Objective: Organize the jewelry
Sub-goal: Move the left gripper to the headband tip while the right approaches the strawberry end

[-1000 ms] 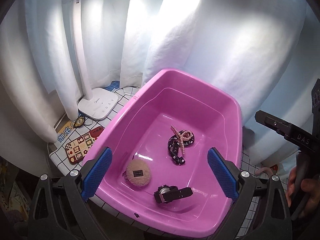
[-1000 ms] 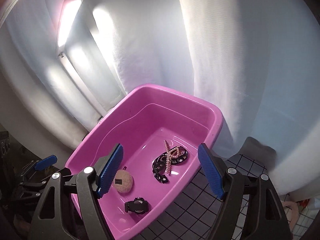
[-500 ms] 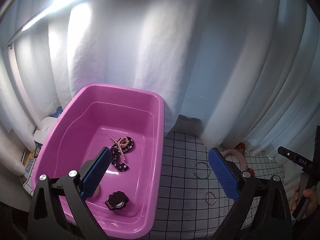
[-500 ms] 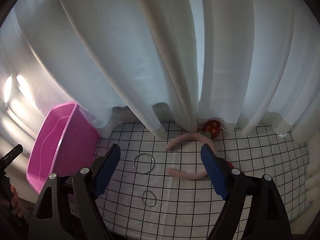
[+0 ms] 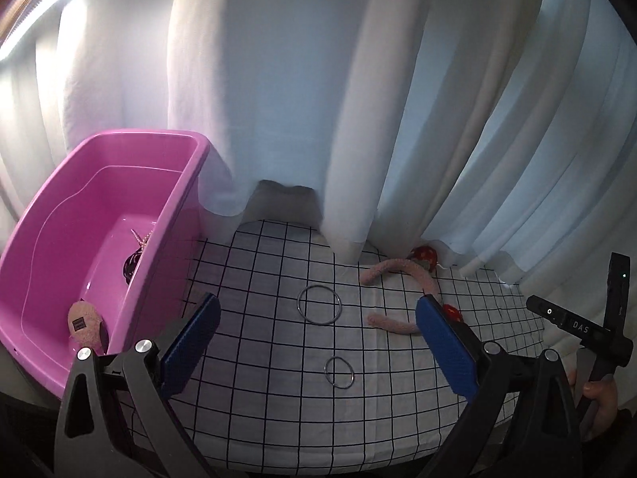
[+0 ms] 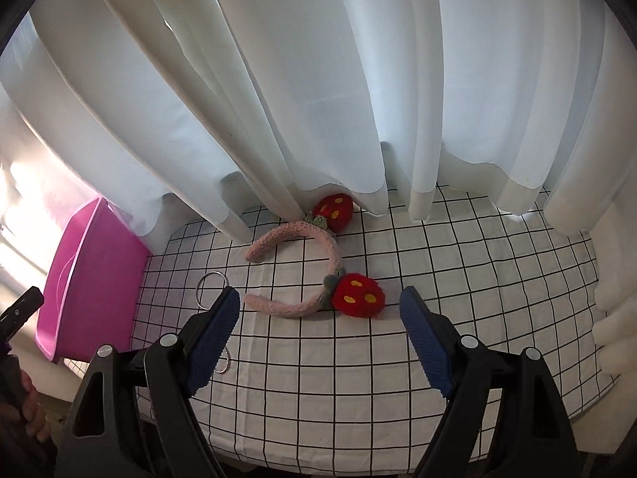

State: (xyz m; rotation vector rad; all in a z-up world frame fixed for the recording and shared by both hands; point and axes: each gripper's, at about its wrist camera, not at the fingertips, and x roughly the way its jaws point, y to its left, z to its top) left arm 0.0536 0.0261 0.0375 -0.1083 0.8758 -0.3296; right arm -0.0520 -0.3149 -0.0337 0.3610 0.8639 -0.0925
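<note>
While both wide-open grippers, left gripper [image 5: 316, 348] and right gripper [image 6: 320, 336], have swung off the glossy pink tub [image 5: 51, 215], a fuzzy headband [image 6: 294, 239] and thin metal rings [image 5: 319, 304] now face them.

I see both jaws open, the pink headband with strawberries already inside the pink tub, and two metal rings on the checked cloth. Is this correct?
One detail is wrong: the headband is not in the pink tub. It lies on the checked cloth, as the right wrist view shows. The rest holds: the two metal rings lie on the cloth, and the left gripper and right gripper have open jaws.
</note>
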